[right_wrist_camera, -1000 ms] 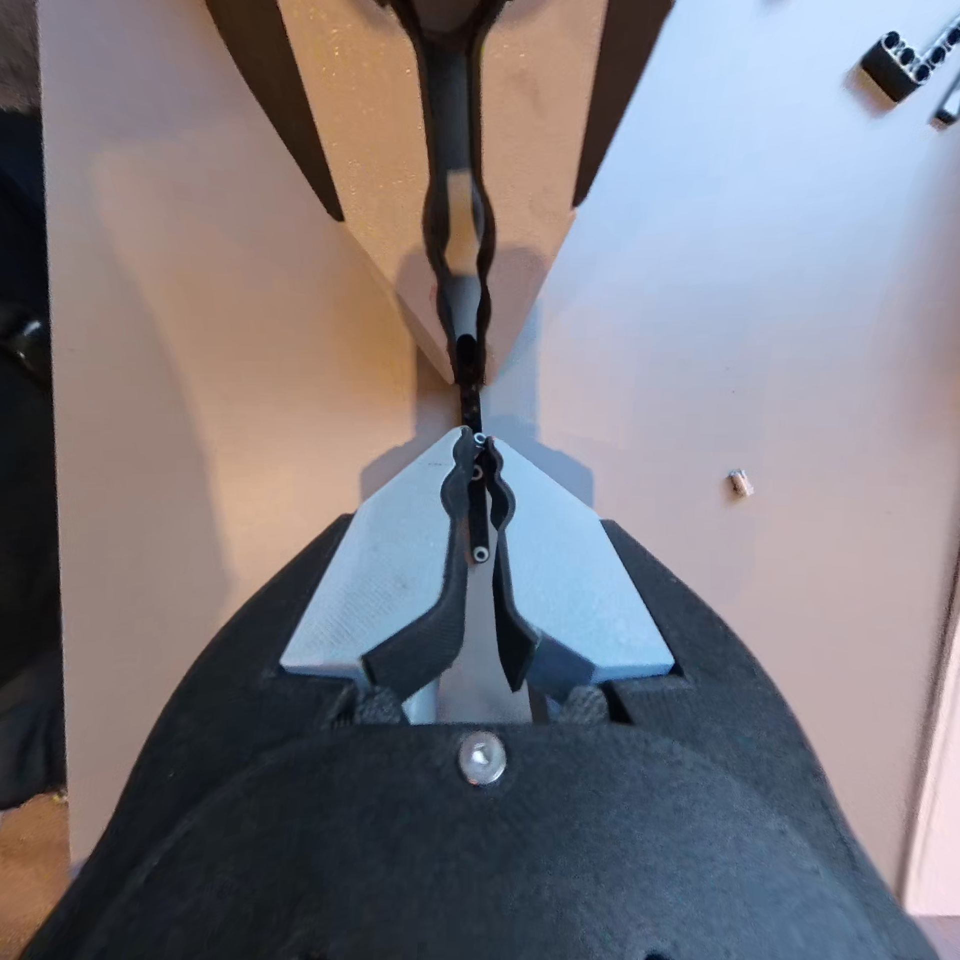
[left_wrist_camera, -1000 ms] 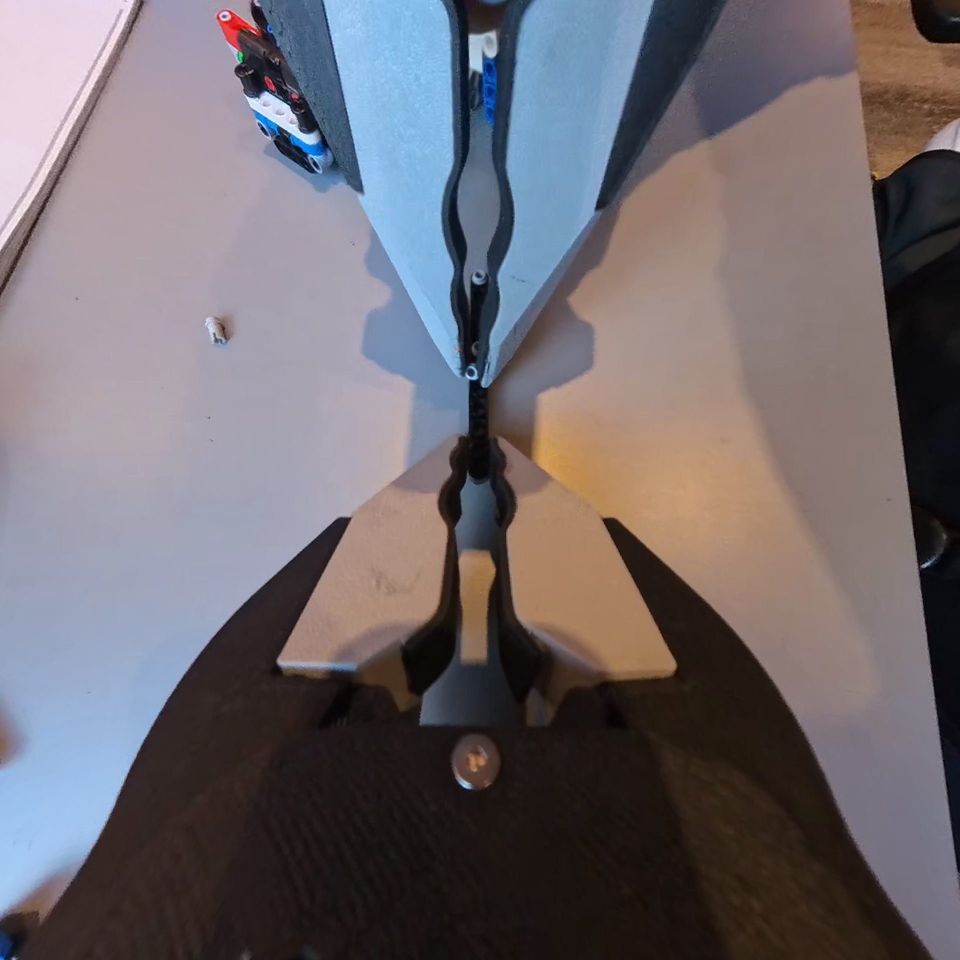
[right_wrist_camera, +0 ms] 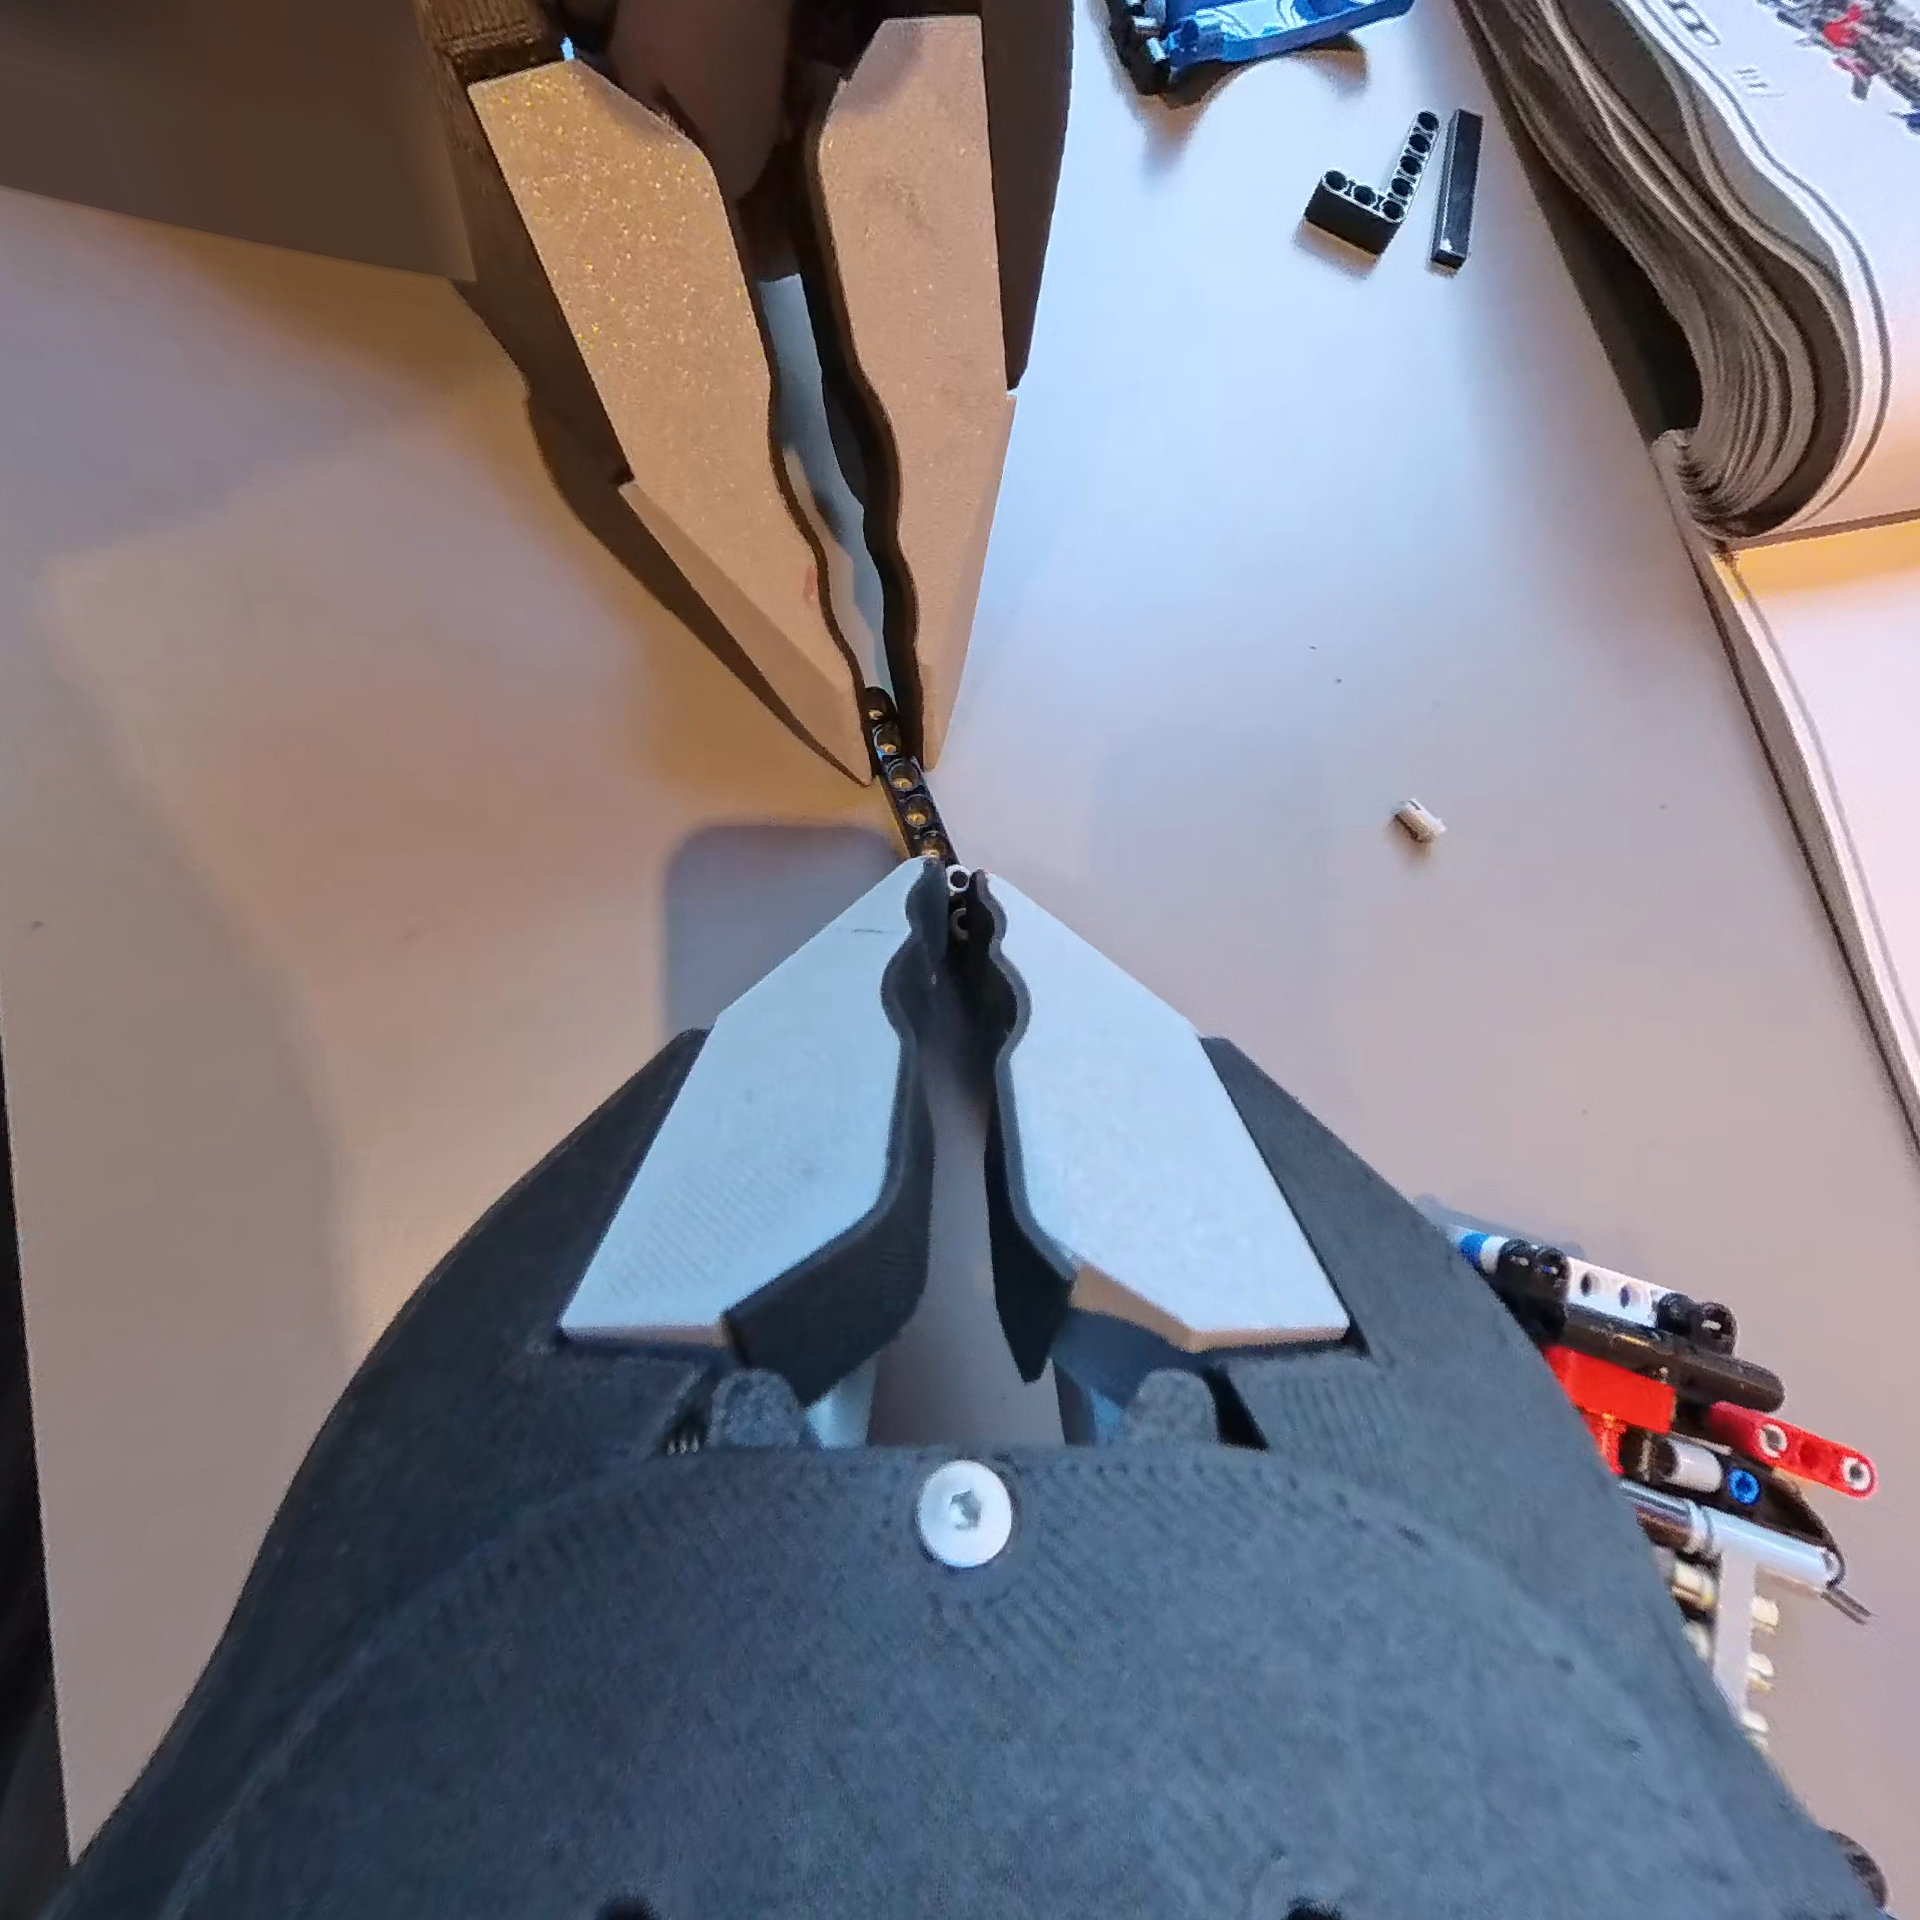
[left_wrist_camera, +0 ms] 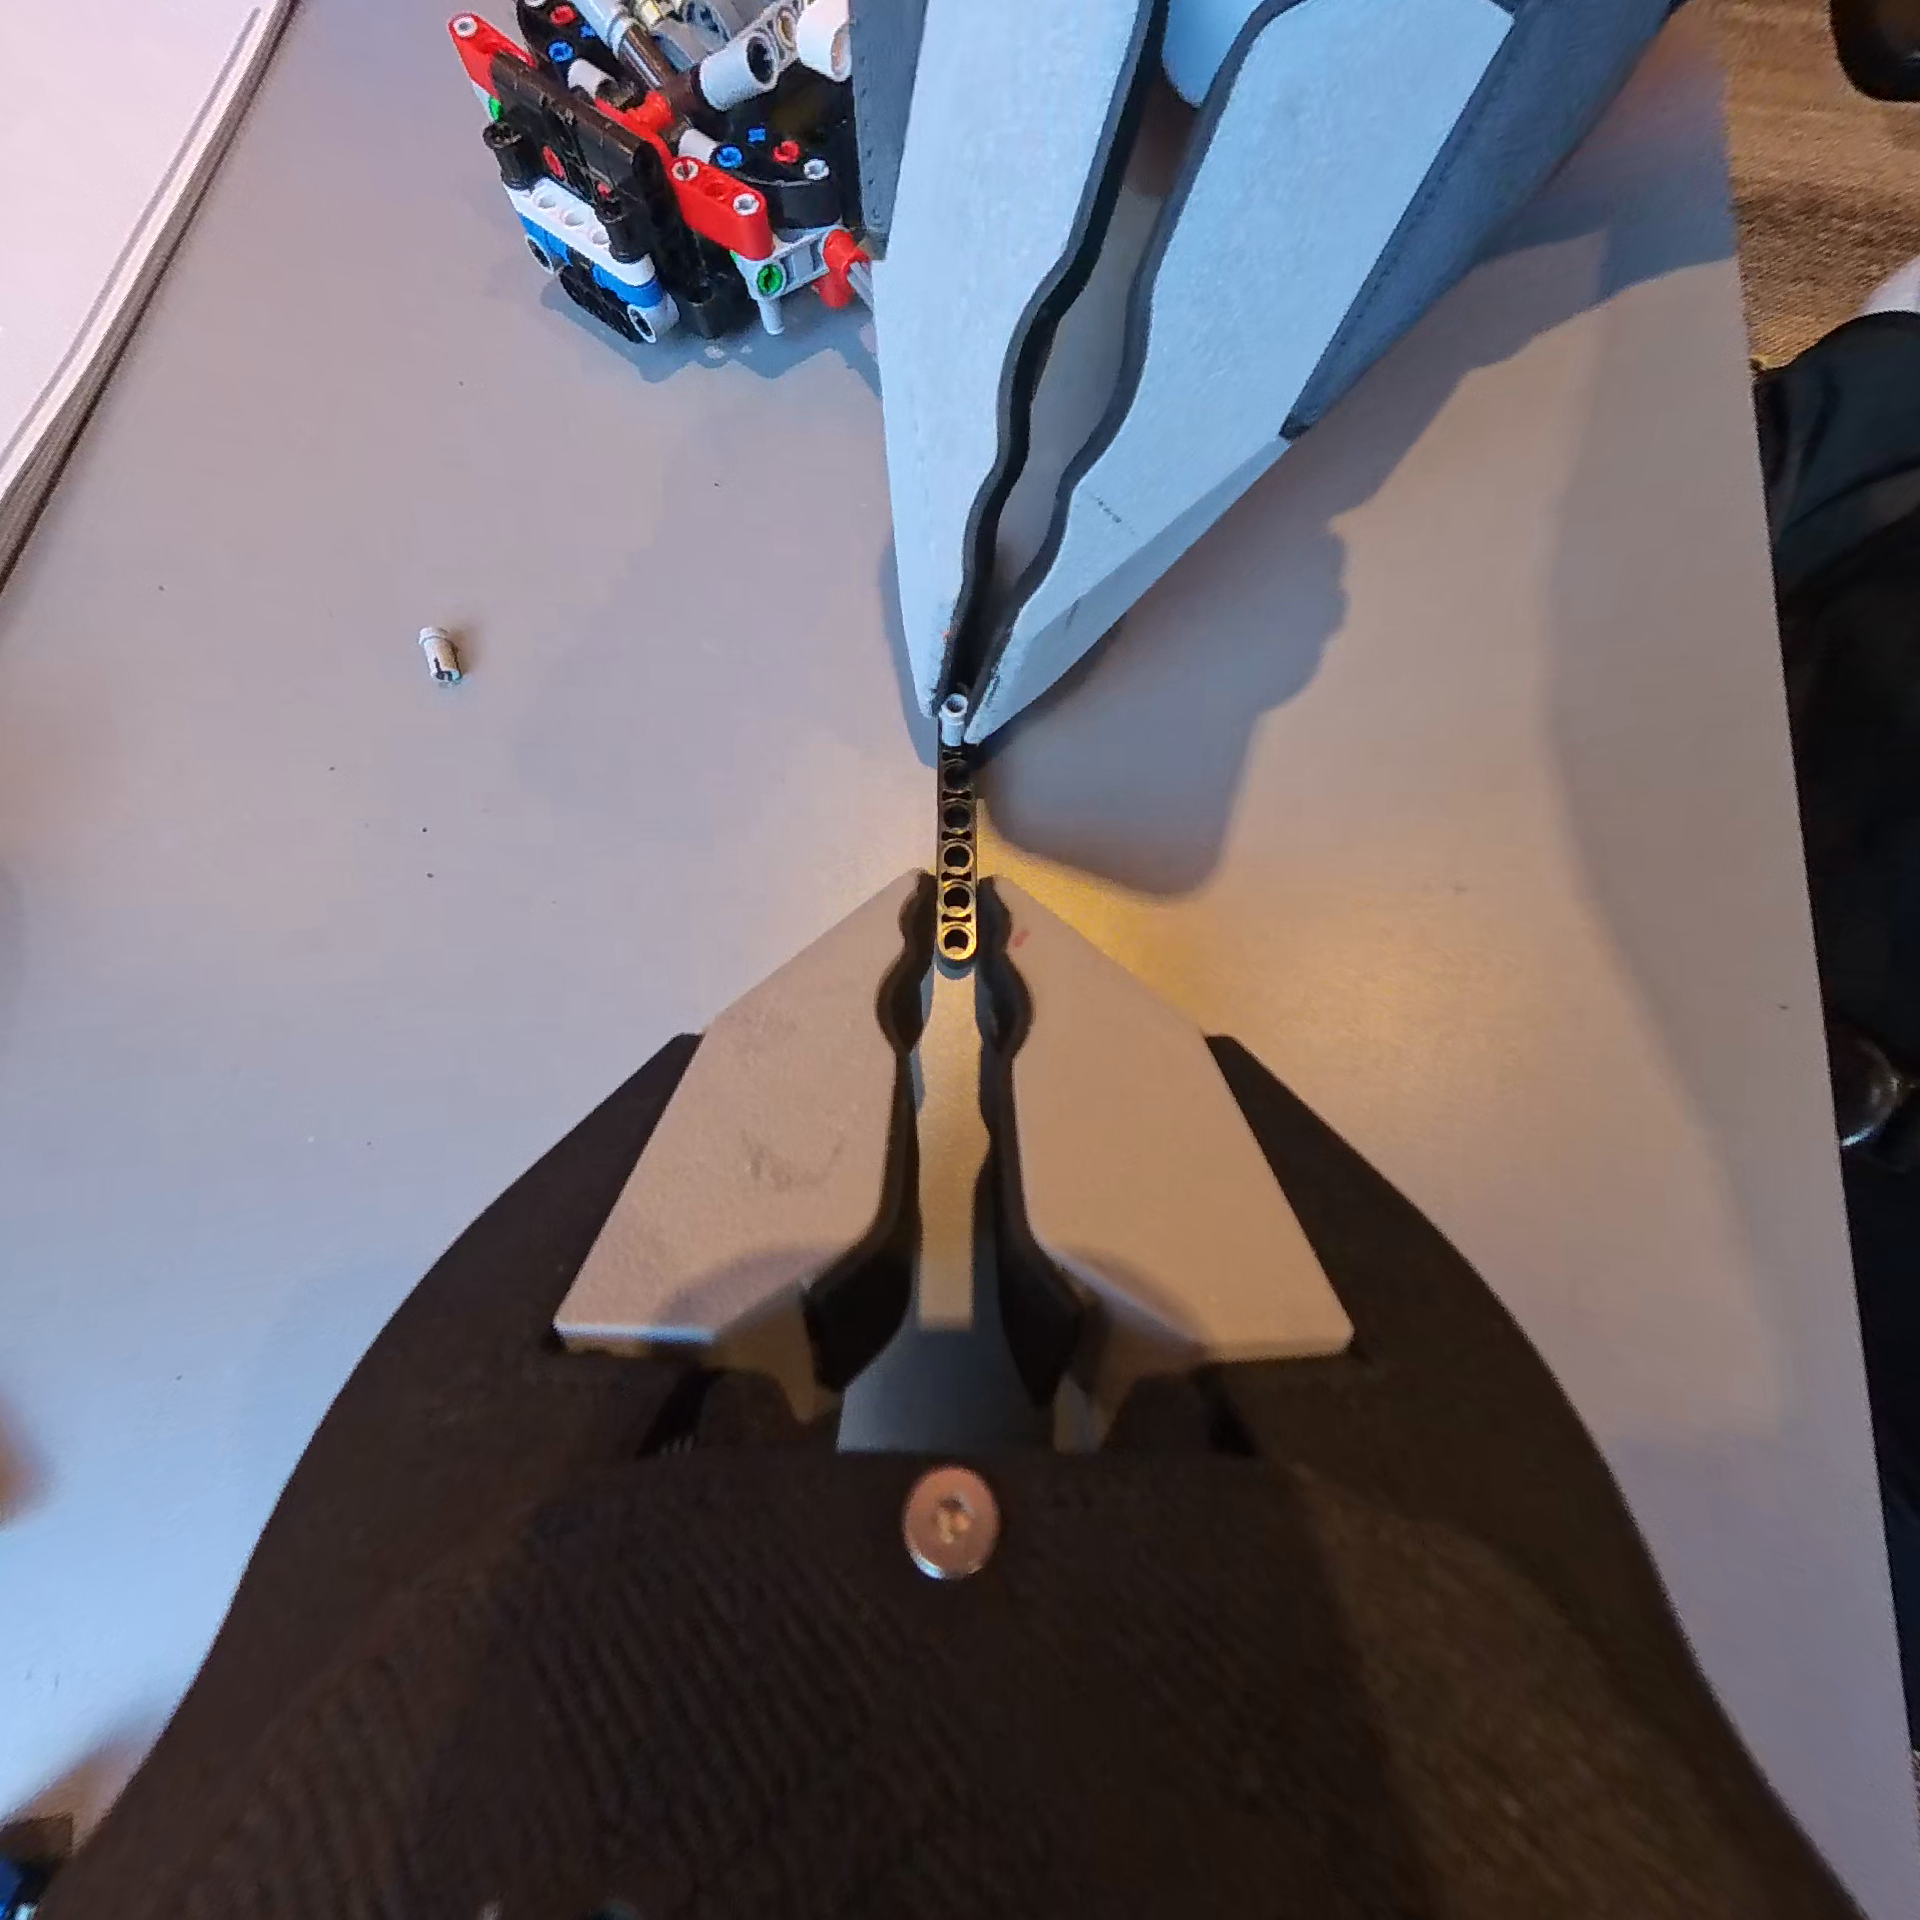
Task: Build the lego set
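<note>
Left gripper (left_wrist_camera: pixel 954 914) is pinching the near end of a thin black beam (left_wrist_camera: pixel 956 842), holding it above the table (left_wrist_camera: pixel 520 831). Right gripper (right_wrist_camera: pixel 966 883) is pinching a small grey pin (right_wrist_camera: pixel 958 881) at its tips, pressing against the beam's far end hole. Both grippers are meeting tip to tip mid-table.

The beam is looking light, stiff and narrow; it is likely twisting easily in the grip, so holding it flat across its sides near the end is best. The pin is tiny and slick, probably popping out if squeezed off-centre.

The model (left_wrist_camera: pixel 665 197) is sitting far left in the left view. A spare pin (left_wrist_camera: pixel 442 655) is lying loose on the left. An L-beam (right_wrist_camera: pixel 1371 187) and booklet (right_wrist_camera: pixel 1766 260) are lying far right in the right view.
</note>
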A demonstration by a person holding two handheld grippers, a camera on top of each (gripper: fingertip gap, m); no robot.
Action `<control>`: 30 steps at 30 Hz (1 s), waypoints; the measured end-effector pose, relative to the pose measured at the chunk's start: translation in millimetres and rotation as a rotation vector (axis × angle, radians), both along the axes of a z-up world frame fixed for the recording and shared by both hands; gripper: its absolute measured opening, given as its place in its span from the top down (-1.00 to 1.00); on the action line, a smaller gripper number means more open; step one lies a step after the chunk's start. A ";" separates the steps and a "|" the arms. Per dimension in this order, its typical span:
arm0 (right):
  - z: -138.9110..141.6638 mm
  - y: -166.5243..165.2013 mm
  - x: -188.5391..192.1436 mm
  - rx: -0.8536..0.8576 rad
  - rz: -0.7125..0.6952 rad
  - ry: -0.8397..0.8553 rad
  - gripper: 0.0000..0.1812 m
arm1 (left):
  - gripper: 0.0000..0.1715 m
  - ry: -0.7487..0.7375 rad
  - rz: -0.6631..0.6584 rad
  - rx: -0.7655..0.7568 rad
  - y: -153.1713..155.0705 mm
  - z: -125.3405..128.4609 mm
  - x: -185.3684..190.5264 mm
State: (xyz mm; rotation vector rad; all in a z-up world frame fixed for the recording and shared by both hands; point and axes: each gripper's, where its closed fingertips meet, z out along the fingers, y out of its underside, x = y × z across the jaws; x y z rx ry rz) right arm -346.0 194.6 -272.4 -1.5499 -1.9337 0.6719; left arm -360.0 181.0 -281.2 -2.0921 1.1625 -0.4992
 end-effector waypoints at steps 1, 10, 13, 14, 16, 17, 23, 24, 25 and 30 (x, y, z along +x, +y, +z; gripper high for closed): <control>0.1 0.5 0.0 0.007 -0.002 0.004 0.98 | 0.95 0.000 0.001 0.000 0.1 0.0 -0.1; 0.0 2.9 -2.2 0.206 0.026 0.061 0.99 | 0.95 0.002 0.007 0.002 0.8 0.0 -0.5; -0.5 2.6 -1.5 0.318 0.067 0.057 0.98 | 0.95 0.002 0.007 0.003 0.8 -0.1 -0.5; -0.6 2.4 -1.1 0.329 0.073 0.049 0.98 | 0.95 0.002 0.007 0.002 0.8 -0.1 -0.5; -1.1 2.5 -0.5 0.327 0.085 0.036 0.98 | 0.95 0.004 0.007 0.005 0.8 -0.1 -0.4; -1.3 2.6 -0.4 0.327 0.092 0.027 0.98 | 0.95 0.005 0.007 0.007 0.8 -0.1 -0.4; -2.5 2.3 0.6 0.199 0.105 -0.116 0.98 | 0.95 0.006 0.007 0.007 0.9 -0.1 -0.4; -2.7 2.6 0.6 0.171 0.104 -0.142 0.98 | 0.95 0.006 0.007 0.007 0.9 -0.1 -0.4; -2.9 2.9 0.7 0.151 0.105 -0.162 0.98 | 0.95 0.006 0.008 0.007 1.0 -0.1 -0.5; -3.2 3.3 0.4 0.035 0.092 -0.243 0.98 | 0.94 0.004 0.011 0.005 1.4 0.0 -0.9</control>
